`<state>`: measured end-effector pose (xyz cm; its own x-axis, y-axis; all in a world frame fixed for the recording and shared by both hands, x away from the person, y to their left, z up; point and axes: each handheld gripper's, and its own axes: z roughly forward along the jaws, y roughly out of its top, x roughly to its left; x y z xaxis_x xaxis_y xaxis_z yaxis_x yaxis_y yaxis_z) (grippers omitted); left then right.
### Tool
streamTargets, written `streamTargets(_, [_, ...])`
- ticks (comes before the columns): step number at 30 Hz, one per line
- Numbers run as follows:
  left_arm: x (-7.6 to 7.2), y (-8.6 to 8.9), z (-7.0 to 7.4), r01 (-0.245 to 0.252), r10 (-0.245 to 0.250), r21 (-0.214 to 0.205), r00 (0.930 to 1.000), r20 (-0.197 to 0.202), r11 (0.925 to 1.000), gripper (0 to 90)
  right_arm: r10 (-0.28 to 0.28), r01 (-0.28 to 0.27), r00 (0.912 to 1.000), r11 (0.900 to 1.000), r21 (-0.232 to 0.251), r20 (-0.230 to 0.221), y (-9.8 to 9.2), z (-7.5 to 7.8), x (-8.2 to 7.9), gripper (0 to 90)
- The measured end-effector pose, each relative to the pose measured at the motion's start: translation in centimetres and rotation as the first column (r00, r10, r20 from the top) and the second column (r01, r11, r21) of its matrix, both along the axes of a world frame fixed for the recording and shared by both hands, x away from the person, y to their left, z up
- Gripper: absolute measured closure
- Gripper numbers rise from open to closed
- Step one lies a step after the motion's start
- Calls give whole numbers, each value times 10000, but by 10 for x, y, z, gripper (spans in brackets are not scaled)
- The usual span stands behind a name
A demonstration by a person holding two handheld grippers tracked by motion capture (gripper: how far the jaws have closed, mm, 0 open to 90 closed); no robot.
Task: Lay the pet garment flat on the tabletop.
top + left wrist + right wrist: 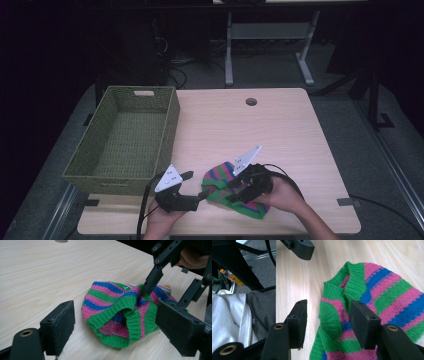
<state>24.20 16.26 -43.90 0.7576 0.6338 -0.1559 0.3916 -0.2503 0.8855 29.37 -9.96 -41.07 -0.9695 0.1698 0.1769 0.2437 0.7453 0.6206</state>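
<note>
A knit hat [219, 181] striped in green, pink and blue lies crumpled on the wooden table [260, 130] near its front edge. My left gripper [196, 185] sits just left of it, open, its jaws spread wide and level with the hat's green cuff [112, 312], not touching it. My right gripper [234, 191] comes in from the right and reaches over the hat. In the right gripper view its jaws [329, 315] stand apart, the green cuff [332, 312] lies between them, and the left pad is clear of the knit. The hat [387, 290] spreads to the right there.
An olive woven basket [170, 120] with nothing in it stands on the table's left half, its near corner close to my left gripper. A round cable hole [251, 101] sits at the table's far edge. A person's clothing [234, 315] shows beyond the front edge.
</note>
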Motion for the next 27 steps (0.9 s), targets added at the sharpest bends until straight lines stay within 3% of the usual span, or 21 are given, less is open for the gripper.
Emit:
streamTargets(17, [0,-1,0,32,-32,7,10000,-42,10000,157,75,-77,10000,9967,-814,-29,16,-20,4,496])
streamTargets(27, [0,0,0,38,-37,27,10000,-56,10000,157,-60,70,9999,9937,-1119,90,21,-33,3,574])
